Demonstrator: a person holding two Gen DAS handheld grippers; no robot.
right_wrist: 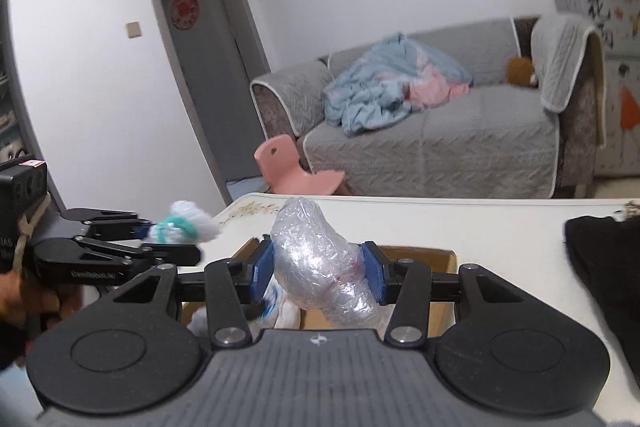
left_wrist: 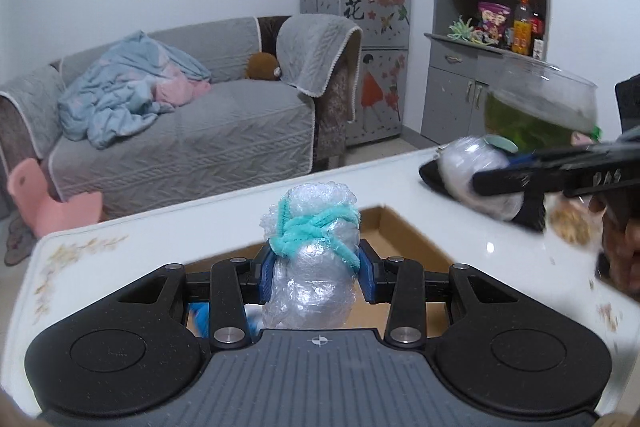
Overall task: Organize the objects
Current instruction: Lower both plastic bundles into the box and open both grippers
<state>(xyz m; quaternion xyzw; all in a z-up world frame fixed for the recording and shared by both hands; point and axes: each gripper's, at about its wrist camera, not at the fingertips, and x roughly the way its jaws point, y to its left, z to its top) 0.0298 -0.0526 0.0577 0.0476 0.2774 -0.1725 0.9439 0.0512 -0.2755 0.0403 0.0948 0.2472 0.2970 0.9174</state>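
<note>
Both jaws are clenched on plastic-wrapped bundles: the left gripper (left_wrist: 316, 277) holds a bundle (left_wrist: 310, 259) tied with teal cord, standing upright; the right gripper (right_wrist: 318, 277) holds a plain bundle (right_wrist: 324, 267), its long axis tilted, top leaning left. Each hangs above an open box (left_wrist: 404, 239) on the white counter (left_wrist: 120, 247). Judged step: carrying them for packing; next, lower and release into the box.

Your left gripper (left_wrist: 316, 275) has its jaws squeezed shut on a plastic bundle tied with teal yarn (left_wrist: 310, 259). Your right gripper (right_wrist: 318, 273) has its jaws squeezed shut on a clear plastic bundle (right_wrist: 320, 263). Both are held level.
</note>
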